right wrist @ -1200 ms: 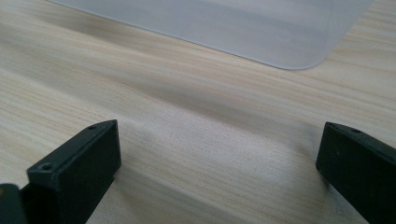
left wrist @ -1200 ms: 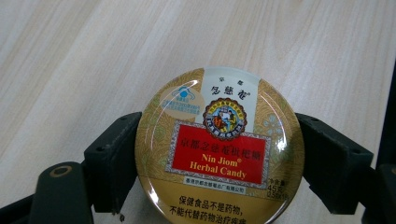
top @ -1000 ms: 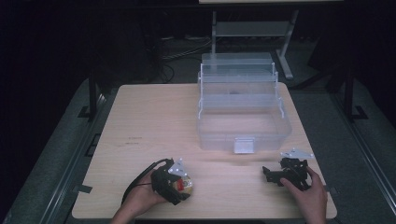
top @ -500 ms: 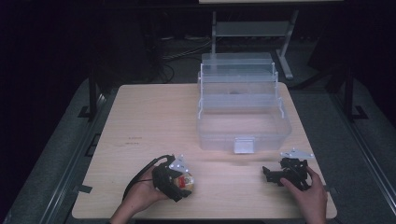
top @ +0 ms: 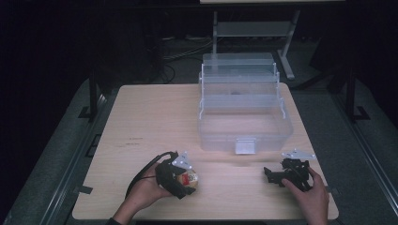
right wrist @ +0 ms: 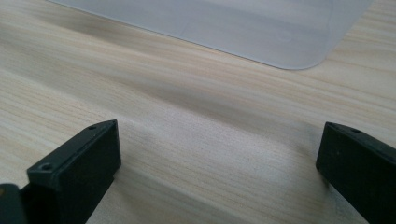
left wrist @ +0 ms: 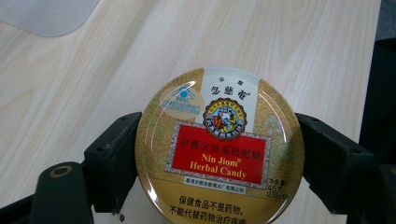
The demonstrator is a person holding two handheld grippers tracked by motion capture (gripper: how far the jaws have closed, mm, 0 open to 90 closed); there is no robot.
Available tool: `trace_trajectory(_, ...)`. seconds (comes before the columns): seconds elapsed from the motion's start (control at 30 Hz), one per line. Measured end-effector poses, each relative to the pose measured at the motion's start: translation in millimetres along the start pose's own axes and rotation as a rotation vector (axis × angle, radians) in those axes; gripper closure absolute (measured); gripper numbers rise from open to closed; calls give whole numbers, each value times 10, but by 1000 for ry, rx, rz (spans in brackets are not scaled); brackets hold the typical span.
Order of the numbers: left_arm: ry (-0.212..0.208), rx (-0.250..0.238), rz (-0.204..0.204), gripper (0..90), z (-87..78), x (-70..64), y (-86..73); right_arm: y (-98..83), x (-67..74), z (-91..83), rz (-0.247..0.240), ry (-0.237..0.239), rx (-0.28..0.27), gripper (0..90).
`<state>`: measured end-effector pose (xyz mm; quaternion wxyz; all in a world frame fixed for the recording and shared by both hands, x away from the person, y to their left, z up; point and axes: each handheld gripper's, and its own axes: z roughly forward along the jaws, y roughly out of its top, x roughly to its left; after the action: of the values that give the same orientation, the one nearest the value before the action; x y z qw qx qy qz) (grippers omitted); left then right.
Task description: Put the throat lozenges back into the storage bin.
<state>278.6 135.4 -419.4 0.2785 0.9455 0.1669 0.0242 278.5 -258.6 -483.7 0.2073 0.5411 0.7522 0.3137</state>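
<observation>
A round gold candy tin [left wrist: 219,144] with a red "Nin Jiom Herbal Candy" label sits between the two black jaws of my left gripper [left wrist: 217,161], which is shut on its sides. From above, that left gripper [top: 180,176] and the candy tin [top: 189,179] are near the table's front edge, left of centre. My right gripper [top: 272,175] rests low over the wood at the front right, held by a hand. Its jaws stand wide apart in the right gripper view, where the right gripper [right wrist: 219,163] has bare table between them.
A clear plastic tiered storage box [top: 244,105] stands open at the back right of the wooden table [top: 155,117]; its frosted base corner [right wrist: 261,32] lies just beyond the right gripper. A dark floor and a metal stand surround the table.
The left gripper with the tin has shifted slightly toward the right and front. The right gripper has stayed where it was.
</observation>
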Motion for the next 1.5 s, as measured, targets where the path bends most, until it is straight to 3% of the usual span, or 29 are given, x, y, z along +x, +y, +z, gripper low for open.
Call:
trace_trajectory(0.3, -1, 4, 25, 198, -15, 36, 116, 0, 0, 0, 0, 0, 0, 0)
trace_trajectory(0.5, -9, 9, 27, 198, 4, 54, 162, 0, 0, 0, 0, 0, 0, 0)
trace_trajectory(0.53, -8, -8, 10, 198, 14, 44, 172, 0, 0, 0, 0, 0, 0, 0)
trace_trajectory(1.5, -9, -9, 53, 198, -32, 165, 456, 0, 1, 0, 1, 0, 0, 0)
